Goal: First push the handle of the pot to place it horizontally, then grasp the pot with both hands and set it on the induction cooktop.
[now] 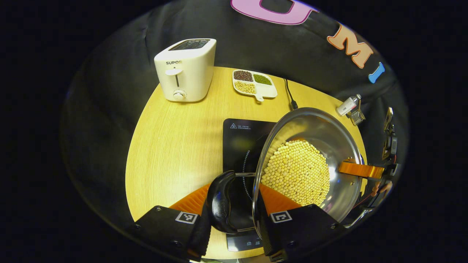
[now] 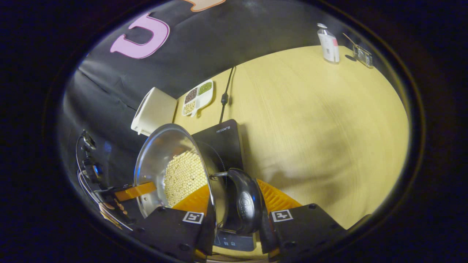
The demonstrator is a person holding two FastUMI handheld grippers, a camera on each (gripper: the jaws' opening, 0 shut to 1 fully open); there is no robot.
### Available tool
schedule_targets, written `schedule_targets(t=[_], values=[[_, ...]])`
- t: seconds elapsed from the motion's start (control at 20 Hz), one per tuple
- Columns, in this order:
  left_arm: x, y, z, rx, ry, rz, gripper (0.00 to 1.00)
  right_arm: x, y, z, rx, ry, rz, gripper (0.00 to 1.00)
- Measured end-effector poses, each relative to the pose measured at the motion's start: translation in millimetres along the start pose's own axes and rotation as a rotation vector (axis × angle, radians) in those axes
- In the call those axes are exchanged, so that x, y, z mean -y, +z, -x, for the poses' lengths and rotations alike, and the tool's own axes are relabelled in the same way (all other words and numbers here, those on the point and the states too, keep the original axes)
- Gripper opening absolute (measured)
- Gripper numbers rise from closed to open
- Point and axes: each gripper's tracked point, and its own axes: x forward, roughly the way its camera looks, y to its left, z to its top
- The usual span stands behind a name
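item: pot (image 1: 310, 160), steel, round, shallow, shiny inside, part filled with a heap of pale dry beans (image 1: 297, 172). two black loop handles on opposite sides of the rim.

position: held over the black cooktop (image 1: 243, 140), which lies near the middle of the table (image 1: 172, 146), cord running off toward the far edge. whether the base touches the glass cannot be told; the pot looks tilted in both views, though the lens may add to that.

left gripper (image 1: 229, 204): fingers closed narrow around one black handle (image 1: 221, 202), one finger on each side of the loop, beside the pot wall.

right gripper (image 2: 237, 215): fingers closed narrow around the other handle (image 2: 244, 206), seen in the right gripper view, with the rim just to their inner side.

handling, judged: stiff metal, will not flex; with the beans it is likely fairly heavy and the load can shift or spill if tipped. polished wall is slippery, so the handles are the right hold, both at once, kept level. the handles may swing on their wire hinges, so a firm pinch is wise. set down gently: the cooktop glass is the fragile part.

other stock: white toaster (image 1: 185, 69) near the far left edge; divided dish (image 1: 254, 84) of mixed grains at the far edge; small bottle (image 2: 328, 44) and a little wire rack (image 2: 362, 54) at the far right corner.
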Motion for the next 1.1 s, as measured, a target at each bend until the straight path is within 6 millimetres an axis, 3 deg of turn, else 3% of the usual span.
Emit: schedule_targets(t=[0.4, 0.65, 0.7, 0.75, 0.8, 0.85, 0.95, 1.0, 1.1], values=[[-5.7, 6.9, -17.6, 0.014, 0.001, -0.018, 0.59, -0.3, 1.0, -6.7, 0.009, 0.01, 0.013, 0.52], [-7.5, 4.5, -16.1, 0.009, -0.001, -0.013, 0.61, -2.1, 1.3, -9.1, 0.003, 0.023, 0.015, 0.52], [-7.2, 3.4, -16.8, 0.008, 0.001, -0.013, 0.61, -1.9, 0.8, -8.5, 0.002, 0.025, 0.016, 0.45], [-7.3, 3.4, -16.6, 0.006, 0.003, -0.013, 0.61, -2.3, 1.0, -8.1, -0.001, 0.026, 0.018, 0.52], [-7.3, 3.0, -17.0, 0.005, 0.004, -0.014, 0.63, -1.6, 0.8, -9.1, 0.0, 0.027, 0.019, 0.46], [-7.4, 3.4, -17.1, 0.005, 0.006, -0.012, 0.63, -1.3, 1.2, -9.2, -0.004, 0.028, 0.018, 0.54], [-7.6, 2.6, -16.3, 0.002, 0.013, -0.008, 0.63, -1.4, 0.9, -9.9, -0.005, 0.031, 0.02, 0.54], [-7.9, 1.9, -16.8, 0.001, 0.02, -0.003, 0.64, -1.0, 0.1, -8.7, -0.007, 0.034, 0.021, 0.49], [-8.0, 2.3, -16.9, 0.005, 0.03, 0.004, 0.65, -2.5, -3.0, -7.1, -0.026, 0.041, 0.01, 0.57]])
